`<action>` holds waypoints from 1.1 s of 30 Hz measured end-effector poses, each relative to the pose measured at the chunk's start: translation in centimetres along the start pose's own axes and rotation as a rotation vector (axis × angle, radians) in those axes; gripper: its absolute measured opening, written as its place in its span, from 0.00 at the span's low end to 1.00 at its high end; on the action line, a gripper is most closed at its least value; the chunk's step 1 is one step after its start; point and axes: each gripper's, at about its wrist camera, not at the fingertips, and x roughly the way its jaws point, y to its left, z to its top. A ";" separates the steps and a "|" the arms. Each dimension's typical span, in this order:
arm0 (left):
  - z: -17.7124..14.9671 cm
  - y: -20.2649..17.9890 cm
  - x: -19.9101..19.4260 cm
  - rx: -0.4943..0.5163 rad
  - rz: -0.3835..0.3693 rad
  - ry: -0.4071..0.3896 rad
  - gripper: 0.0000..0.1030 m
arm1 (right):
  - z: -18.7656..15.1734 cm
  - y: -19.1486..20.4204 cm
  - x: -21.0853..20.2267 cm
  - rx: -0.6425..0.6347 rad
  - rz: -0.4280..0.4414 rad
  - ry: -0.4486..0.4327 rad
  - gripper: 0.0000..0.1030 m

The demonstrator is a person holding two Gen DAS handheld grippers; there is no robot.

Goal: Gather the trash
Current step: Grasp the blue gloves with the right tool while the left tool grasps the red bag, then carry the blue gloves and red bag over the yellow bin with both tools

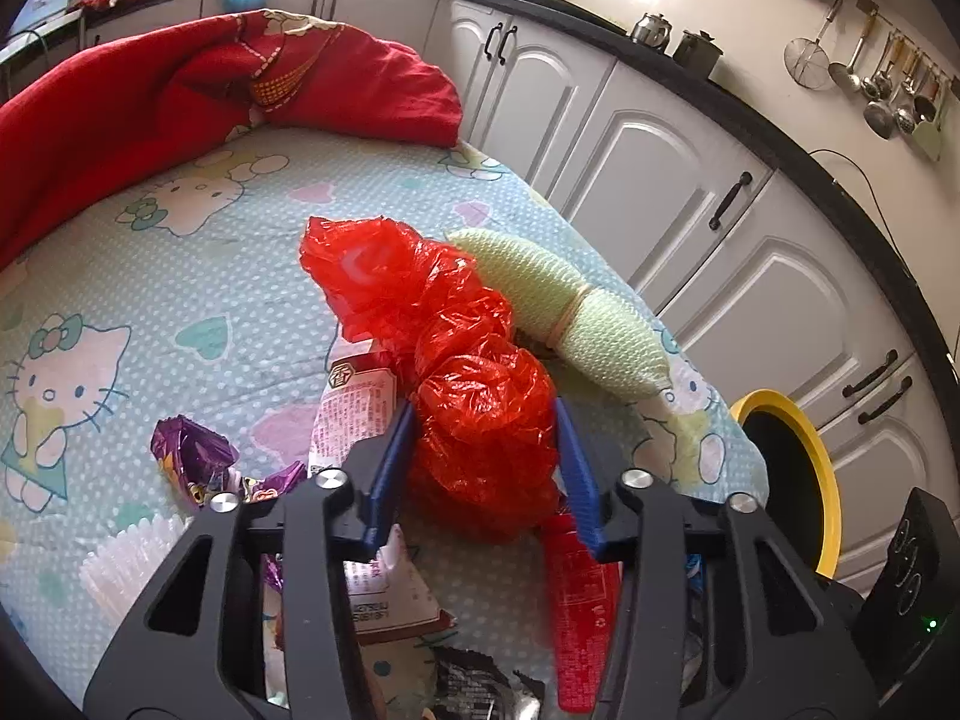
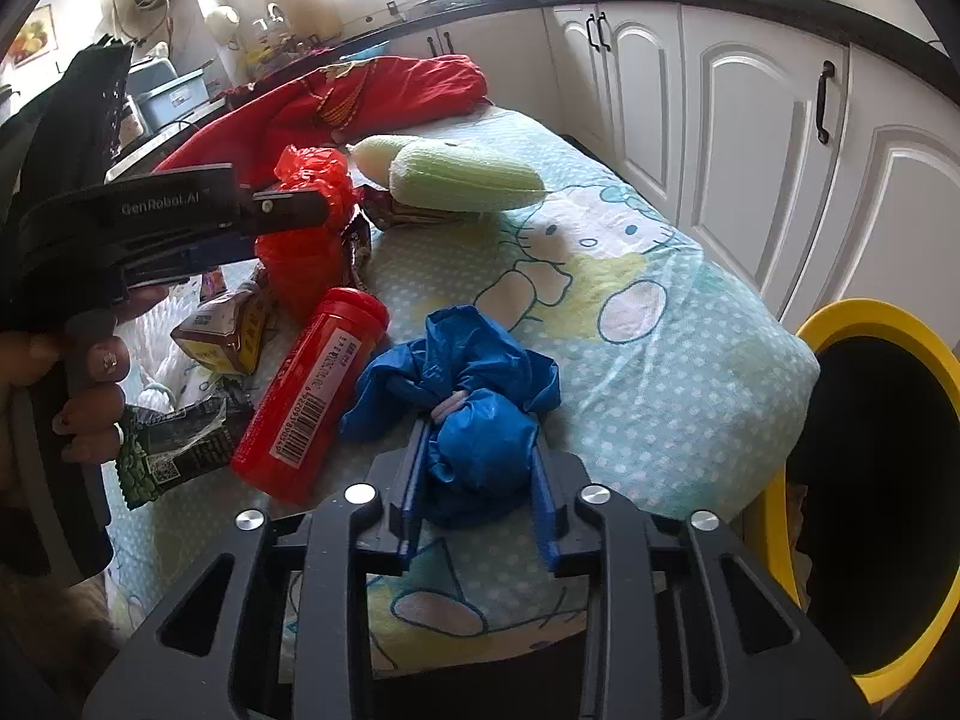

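My left gripper [image 1: 485, 420] is shut on a crumpled red plastic bag [image 1: 456, 360], held a little above the table; the bag also shows in the right wrist view [image 2: 312, 222], with the left gripper [image 2: 282, 210] around it. My right gripper [image 2: 480, 450] is shut on a crumpled blue plastic bag [image 2: 474, 396] near the table's front edge. A red tube [image 2: 312, 390] lies left of the blue bag. Snack wrappers [image 2: 222, 330] and a purple wrapper [image 1: 192, 456] lie nearby. A yellow-rimmed bin [image 2: 870, 480] stands beside the table, at right.
The table carries a Hello Kitty cloth [image 1: 180, 276]. A green knitted bundle [image 1: 570, 312] and a red blanket [image 1: 150, 114] lie at its far side. A white pleated cup [image 1: 126, 564] sits lower left. White kitchen cabinets [image 1: 690, 192] run along the right.
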 end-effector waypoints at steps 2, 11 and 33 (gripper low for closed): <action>-0.1 0.2 -0.1 -0.003 0.000 -0.003 0.25 | -0.1 0.0 -0.2 0.003 -0.001 -0.003 0.24; -0.1 1.0 -2.4 -0.023 -0.028 -0.057 0.16 | 0.0 -0.4 -0.4 0.027 0.008 -0.008 0.18; 0.1 -2.4 -6.6 0.044 -0.098 -0.161 0.15 | 1.4 -1.7 -5.4 0.043 -0.024 -0.114 0.14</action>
